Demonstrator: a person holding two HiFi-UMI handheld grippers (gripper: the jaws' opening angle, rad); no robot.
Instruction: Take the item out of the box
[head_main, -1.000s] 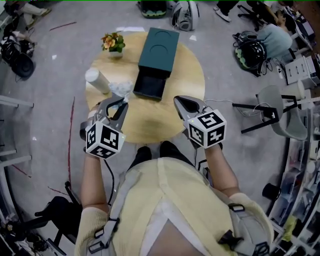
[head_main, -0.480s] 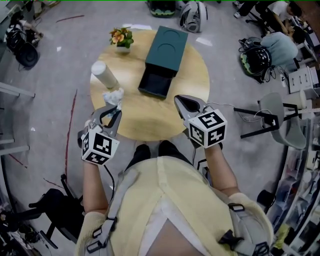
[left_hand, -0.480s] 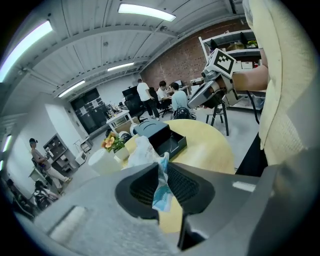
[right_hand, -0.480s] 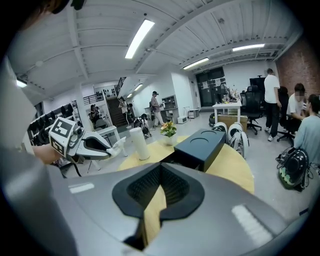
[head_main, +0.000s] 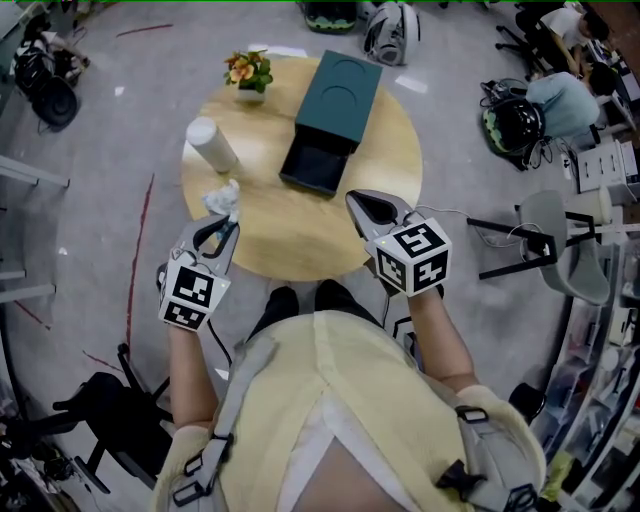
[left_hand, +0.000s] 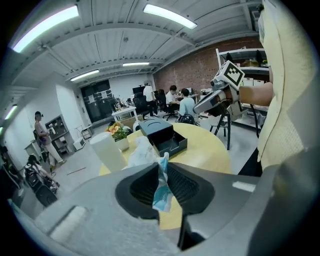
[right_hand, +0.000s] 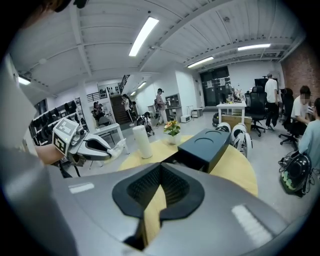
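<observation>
A dark green box (head_main: 340, 95) lies on the round wooden table (head_main: 300, 225), its drawer (head_main: 314, 165) pulled out toward me. My left gripper (head_main: 226, 224) hovers at the table's left edge, shut on a crumpled white and light-blue plastic wrapper (head_main: 222, 196). In the left gripper view the wrapper (left_hand: 162, 186) hangs pinched between the jaws, with the box (left_hand: 161, 135) beyond it. My right gripper (head_main: 371, 207) is over the table's near right side, shut with nothing in it. The right gripper view shows the box (right_hand: 210, 142) ahead and the left gripper (right_hand: 87, 145) off to the left.
A white cylinder (head_main: 212, 145) and a small flower pot (head_main: 247, 72) stand on the table's left side. A grey chair (head_main: 560, 235) stands at the right. Bags and helmets (head_main: 512, 115) lie on the floor around.
My left gripper has drawn back from near the drawer toward the table's left edge, carrying the wrapper. The right gripper has stayed put.
</observation>
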